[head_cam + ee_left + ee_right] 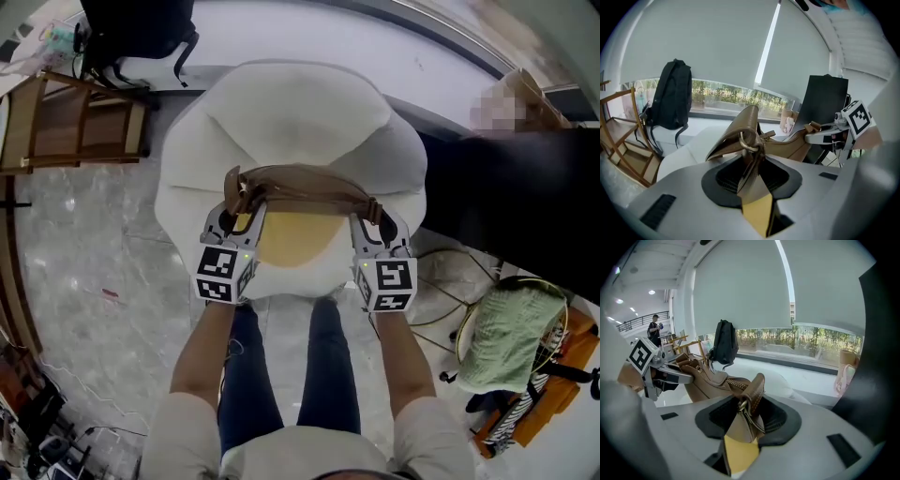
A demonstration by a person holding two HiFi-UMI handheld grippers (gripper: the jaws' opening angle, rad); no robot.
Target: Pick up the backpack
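A brown leather bag (302,185) with a yellow body (292,239) hangs between my two grippers above a white beanbag seat (291,112). My left gripper (234,217) is shut on the bag's left end, where a metal ring (749,142) and a strap sit between the pads. At the other end my right gripper (379,225) is shut on a brown tab with a ring (751,397). The left gripper view shows the right gripper (816,133) across the bag's zipped top. In the right gripper view the left gripper (670,372) holds the far end.
A black backpack (671,96) leans at the window ledge, also in the head view (141,28). A wooden rack (66,122) stands at the left. A dark panel (506,197) and a wire basket with green cloth (511,333) are at the right. A person (655,326) stands far off.
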